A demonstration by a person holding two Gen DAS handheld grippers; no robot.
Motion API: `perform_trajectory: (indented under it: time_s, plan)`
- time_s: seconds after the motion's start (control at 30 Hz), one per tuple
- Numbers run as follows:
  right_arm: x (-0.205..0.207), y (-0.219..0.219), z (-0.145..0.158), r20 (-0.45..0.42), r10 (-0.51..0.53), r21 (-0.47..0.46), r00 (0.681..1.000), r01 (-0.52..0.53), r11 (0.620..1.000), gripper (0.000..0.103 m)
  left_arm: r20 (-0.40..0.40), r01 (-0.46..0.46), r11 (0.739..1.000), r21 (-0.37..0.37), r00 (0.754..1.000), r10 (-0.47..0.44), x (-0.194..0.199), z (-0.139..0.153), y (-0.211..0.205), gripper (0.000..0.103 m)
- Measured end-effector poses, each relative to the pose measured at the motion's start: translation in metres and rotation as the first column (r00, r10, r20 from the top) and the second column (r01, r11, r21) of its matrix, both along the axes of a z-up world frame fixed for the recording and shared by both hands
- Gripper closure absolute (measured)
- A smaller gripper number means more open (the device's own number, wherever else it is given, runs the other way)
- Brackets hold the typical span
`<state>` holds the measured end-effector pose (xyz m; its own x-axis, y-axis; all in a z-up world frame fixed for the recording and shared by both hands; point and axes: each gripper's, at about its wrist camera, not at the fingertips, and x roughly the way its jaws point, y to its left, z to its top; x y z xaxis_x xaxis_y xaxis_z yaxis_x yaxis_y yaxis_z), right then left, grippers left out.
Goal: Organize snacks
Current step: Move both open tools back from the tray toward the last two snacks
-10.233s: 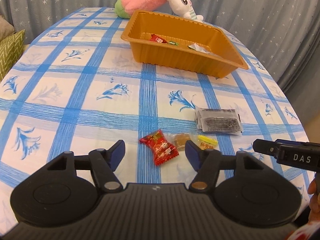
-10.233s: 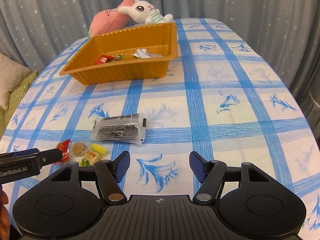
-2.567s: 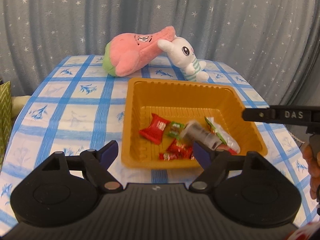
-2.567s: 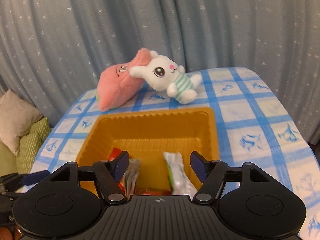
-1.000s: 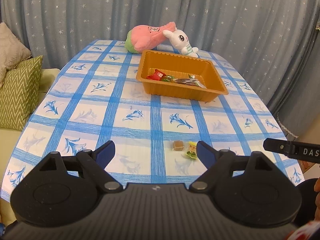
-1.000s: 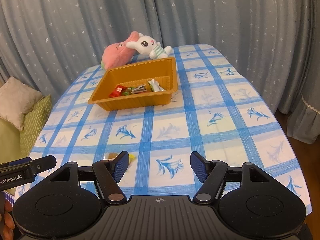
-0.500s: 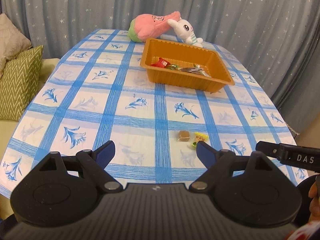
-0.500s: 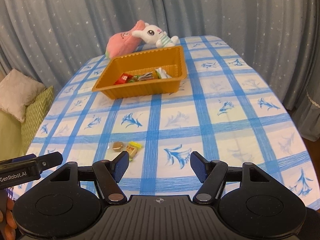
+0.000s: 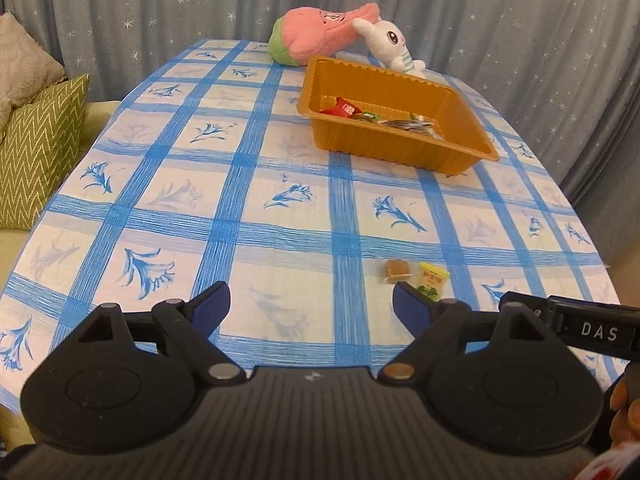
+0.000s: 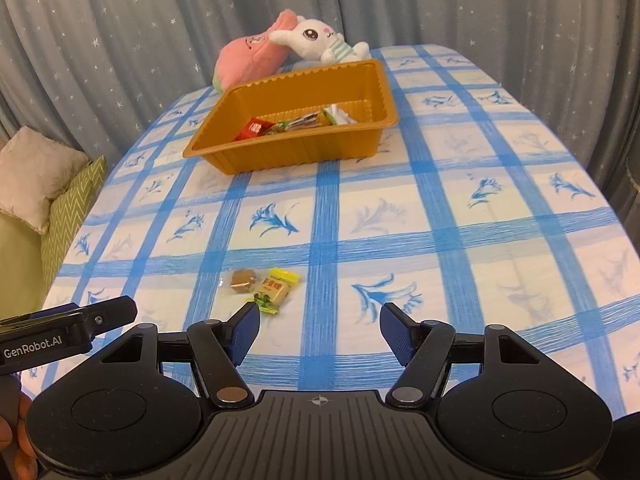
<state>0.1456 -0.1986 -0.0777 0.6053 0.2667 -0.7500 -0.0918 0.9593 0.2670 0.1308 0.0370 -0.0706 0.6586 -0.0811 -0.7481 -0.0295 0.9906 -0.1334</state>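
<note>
An orange tray [image 9: 464, 144] [image 10: 296, 156] sits far back on the blue-checked table and holds several wrapped snacks [image 9: 384, 118] [image 10: 298, 122]. Two small snacks lie on the cloth close to me: a brown candy [image 9: 396, 270] [image 10: 242, 280] and a yellow-wrapped candy [image 9: 432, 282] [image 10: 276, 288]. My left gripper [image 9: 310, 306] is open and empty above the cloth, the candies just beyond its right finger. My right gripper [image 10: 320, 330] is open and empty too, the candies just beyond its left finger.
A pink plush [image 9: 316, 36] [image 10: 250, 58] and a white rabbit plush [image 9: 390, 46] [image 10: 320, 42] lie behind the tray. Cushions [image 9: 36, 136] [image 10: 38, 176] rest on a sofa left of the table. A starred grey curtain [image 9: 500, 20] hangs behind.
Both grippers have come down and in toward the near table end. The two candies now sit larger and closer to the fingertips. Neither jaw has changed its width.
</note>
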Motion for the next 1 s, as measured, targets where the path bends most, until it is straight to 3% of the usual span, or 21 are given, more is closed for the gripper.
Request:
perform_trajectory:
  time_s: [0.17, 0.23, 0.6, 1.0]
  plan:
    - [0.01, 0.009, -0.01, -0.01, 0.004, 0.006, 1.0, -0.004, 1.0, 0.037, -0.011, -0.007, 1.0, -0.002, 1.0, 0.007, 0.01, -0.007, 0.005, 0.016]
    - [0.015, 0.013, -0.015, -0.016, 0.011, 0.01, 1.0, -0.011, 1.0, 0.049, -0.014, -0.01, 1.0, -0.001, 1.0, 0.01, 0.014, -0.01, 0.006, 0.016]
    - [0.041, 0.034, -0.039, -0.041, 0.035, 0.045, 0.999, -0.033, 0.998, 0.061, -0.03, -0.02, 1.0, -0.011, 0.999, 0.02, 0.036, -0.024, 0.013, 0.016]
    - [0.057, 0.058, -0.052, -0.017, 0.065, -0.06, 0.998, -0.066, 0.996, 0.068, -0.04, -0.022, 0.999, -0.023, 0.999, 0.021, 0.044, -0.034, 0.017, 0.016]
